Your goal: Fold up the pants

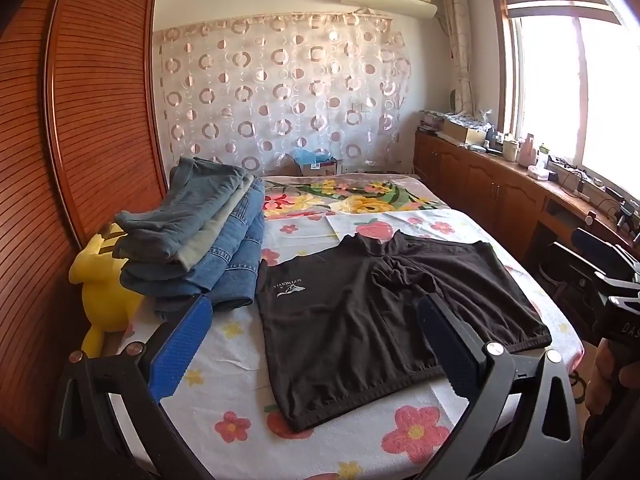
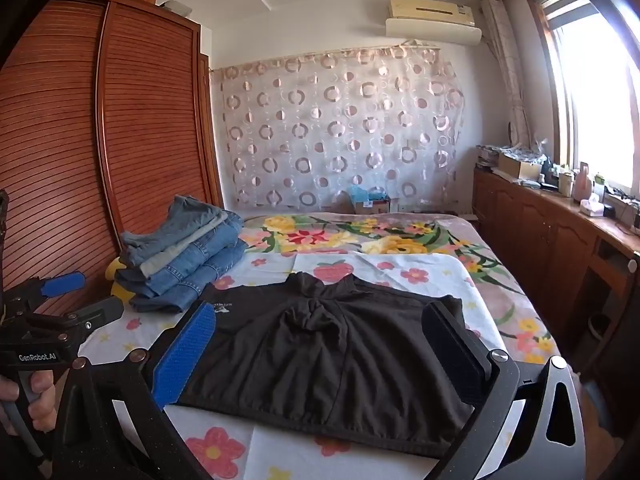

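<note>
Black shorts [image 1: 360, 320] with a small white logo lie spread flat on the flowered bed sheet, waistband towards me. They also show in the right wrist view [image 2: 328, 352]. My left gripper [image 1: 316, 328] is open and empty, held above the near edge of the shorts. My right gripper [image 2: 320, 340] is open and empty, also above the near edge. The left gripper's body shows at the left of the right wrist view [image 2: 60, 312]; the right gripper's body shows at the right edge of the left wrist view [image 1: 612, 292].
A stack of folded jeans [image 1: 200, 232] sits on the bed's left side, next to a yellow plush toy [image 1: 100, 280]. A wooden wardrobe [image 1: 80, 120] stands at the left. A low wooden cabinet [image 1: 500, 184] with clutter runs under the window at the right.
</note>
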`<state>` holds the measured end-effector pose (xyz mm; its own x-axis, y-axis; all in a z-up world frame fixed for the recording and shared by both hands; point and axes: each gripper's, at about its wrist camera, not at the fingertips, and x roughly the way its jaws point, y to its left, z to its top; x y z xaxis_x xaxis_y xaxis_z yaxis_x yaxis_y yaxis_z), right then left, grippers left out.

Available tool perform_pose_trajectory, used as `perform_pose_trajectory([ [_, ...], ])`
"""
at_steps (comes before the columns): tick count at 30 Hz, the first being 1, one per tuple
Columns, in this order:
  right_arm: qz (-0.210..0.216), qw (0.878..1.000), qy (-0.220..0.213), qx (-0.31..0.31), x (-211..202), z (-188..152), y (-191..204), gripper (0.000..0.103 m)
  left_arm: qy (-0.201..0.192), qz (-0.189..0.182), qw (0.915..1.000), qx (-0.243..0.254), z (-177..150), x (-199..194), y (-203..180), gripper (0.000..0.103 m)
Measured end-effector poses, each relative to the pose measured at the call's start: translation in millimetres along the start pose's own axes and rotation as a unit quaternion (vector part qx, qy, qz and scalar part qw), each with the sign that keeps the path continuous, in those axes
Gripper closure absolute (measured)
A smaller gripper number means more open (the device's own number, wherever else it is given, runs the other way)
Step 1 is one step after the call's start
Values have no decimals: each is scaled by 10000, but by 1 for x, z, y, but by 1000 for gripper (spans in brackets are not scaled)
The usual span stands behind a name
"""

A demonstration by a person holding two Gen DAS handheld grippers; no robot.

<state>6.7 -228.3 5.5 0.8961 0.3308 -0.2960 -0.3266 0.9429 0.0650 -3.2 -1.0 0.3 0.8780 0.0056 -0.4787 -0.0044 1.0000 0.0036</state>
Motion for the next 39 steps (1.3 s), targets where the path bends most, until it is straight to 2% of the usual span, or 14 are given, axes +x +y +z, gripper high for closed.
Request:
perform_pose_trajectory([
  [9,37,10000,-16,18,-1,-2,-1,0,-30,33,10000,-21,3,-4,-16,0],
  [39,30,10000,-21,7,0,-1,1,0,-68,-23,10000,-68,1,-7,-6,0],
])
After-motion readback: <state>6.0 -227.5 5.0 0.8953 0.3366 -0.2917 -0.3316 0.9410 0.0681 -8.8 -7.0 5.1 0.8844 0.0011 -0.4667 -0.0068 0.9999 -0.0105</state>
